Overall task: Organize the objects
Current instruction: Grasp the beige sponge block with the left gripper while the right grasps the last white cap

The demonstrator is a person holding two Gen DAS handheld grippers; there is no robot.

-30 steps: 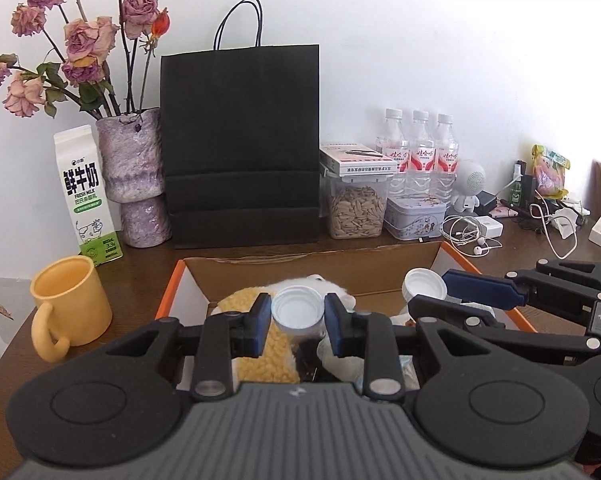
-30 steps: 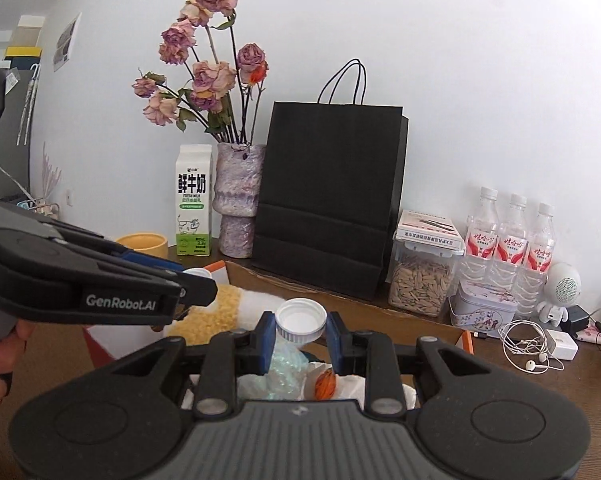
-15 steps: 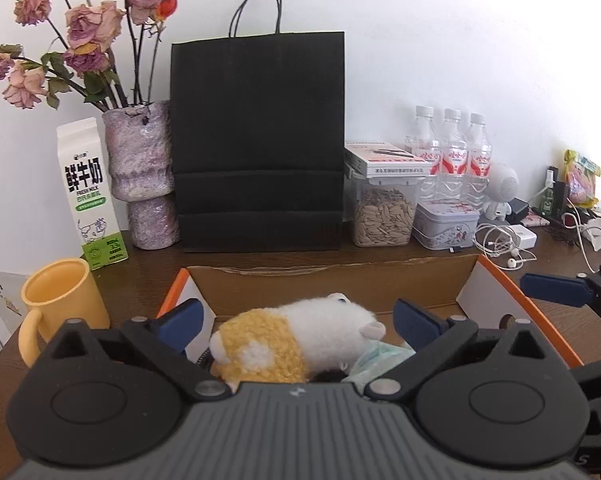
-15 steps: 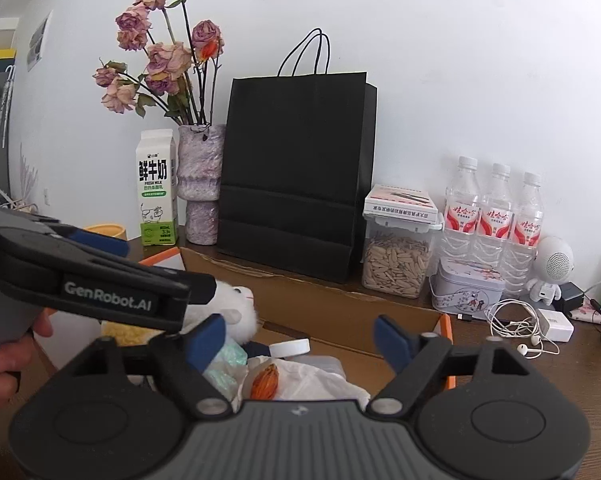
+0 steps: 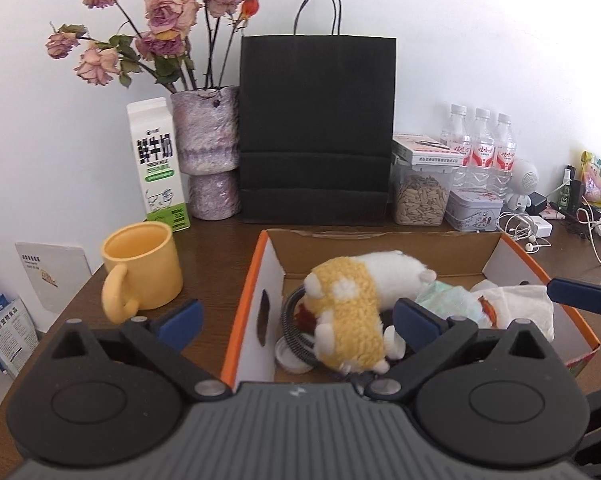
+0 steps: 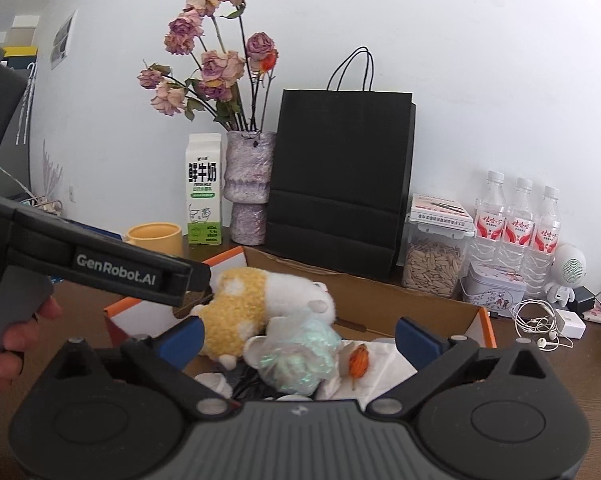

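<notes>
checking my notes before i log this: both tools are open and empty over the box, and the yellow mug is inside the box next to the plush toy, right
Not quite. The yellow mug stands on the table, outside the box, off its left wall; the left wrist view shows it. The rest holds: the left tool and right tool are open and empty, and the plush toy lies in the box.
</notes>
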